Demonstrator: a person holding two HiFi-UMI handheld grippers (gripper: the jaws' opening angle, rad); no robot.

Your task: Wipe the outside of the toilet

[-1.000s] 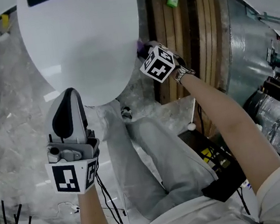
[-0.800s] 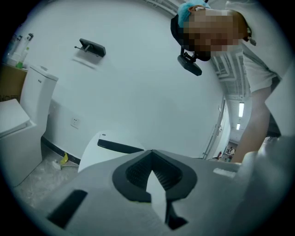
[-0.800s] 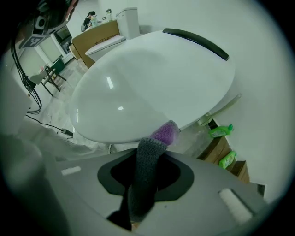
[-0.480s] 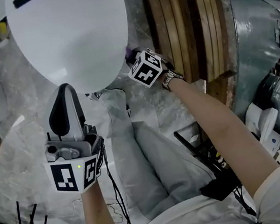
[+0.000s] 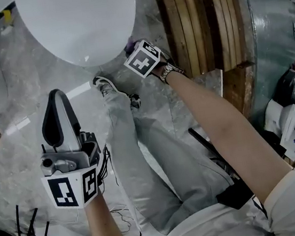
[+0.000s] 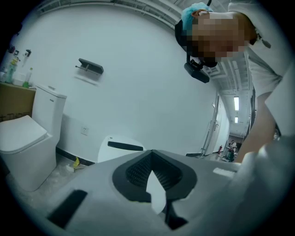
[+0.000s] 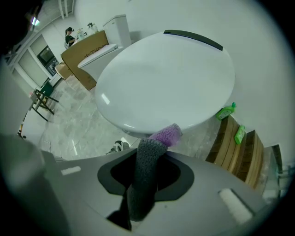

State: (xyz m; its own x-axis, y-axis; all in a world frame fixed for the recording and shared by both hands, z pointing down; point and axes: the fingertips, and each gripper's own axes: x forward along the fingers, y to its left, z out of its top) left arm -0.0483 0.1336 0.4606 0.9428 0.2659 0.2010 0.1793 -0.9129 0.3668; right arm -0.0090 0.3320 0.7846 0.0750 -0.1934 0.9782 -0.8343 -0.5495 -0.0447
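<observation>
White and glossy, the toilet [image 5: 78, 21] fills the top of your head view with its lid closed. Brown wooden boards [image 5: 199, 21] stand just to its right. Your left gripper [image 5: 55, 108] hangs over the marble floor [image 5: 13, 159], apart from the bowl, with its jaws pressed together on nothing. Your right gripper [image 5: 132, 51] sits at the toilet's front right edge. Its jaws are clamped on a grey cloth [image 7: 145, 179], and the cloth's purple end meets the rim's lower edge. Two green bottles [image 7: 226, 112] rest on the boards.
</observation>
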